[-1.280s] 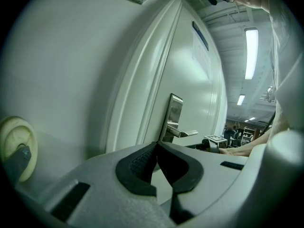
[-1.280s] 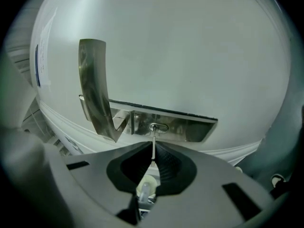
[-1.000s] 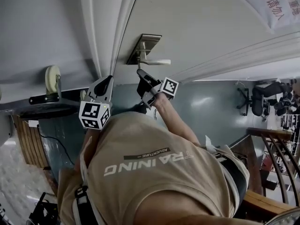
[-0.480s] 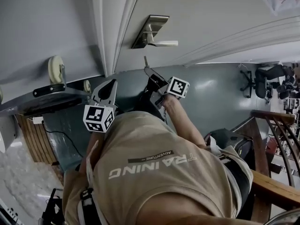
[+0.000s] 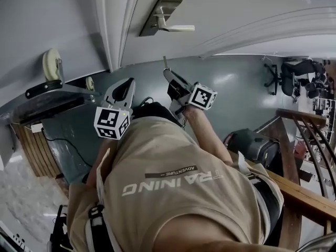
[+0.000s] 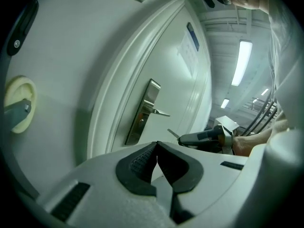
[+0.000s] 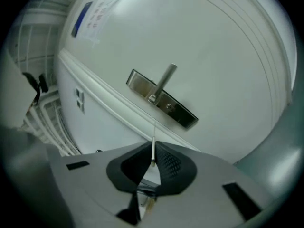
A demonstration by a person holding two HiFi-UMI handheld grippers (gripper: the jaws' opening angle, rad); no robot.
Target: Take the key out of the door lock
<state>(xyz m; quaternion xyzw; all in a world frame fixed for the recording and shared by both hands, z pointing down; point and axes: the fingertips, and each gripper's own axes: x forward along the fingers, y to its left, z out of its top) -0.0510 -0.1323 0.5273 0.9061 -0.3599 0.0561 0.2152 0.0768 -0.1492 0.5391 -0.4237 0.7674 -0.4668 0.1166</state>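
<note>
The door's metal lock plate point(image 5: 160, 13) with its lever handle point(image 5: 177, 28) is at the top of the head view, and nothing sticks out of it. My right gripper point(image 5: 169, 75) hangs below it, well off the door, shut on the key point(image 5: 165, 63). In the right gripper view the thin key blade point(image 7: 153, 144) stands up between the pads, in line with the lock plate point(image 7: 161, 99) and its keyhole point(image 7: 167, 106). My left gripper point(image 5: 124, 88) is lower left, shut on nothing. From the left gripper view point(image 6: 157, 144) I see the plate point(image 6: 141, 113) and the right gripper point(image 6: 204, 137).
A round cream fitting on a dark bracket point(image 5: 51, 63) is fixed to the wall left of the door frame point(image 5: 113, 30). A wooden railing point(image 5: 310, 140), a dark bag point(image 5: 252, 143) and an office chair point(image 5: 291, 80) lie to the right. A notice point(image 7: 85, 15) is stuck on the door.
My right gripper has drawn back from the lock plate with the key in it, and the gap to the door has grown. The left gripper has stayed shut beside it.
</note>
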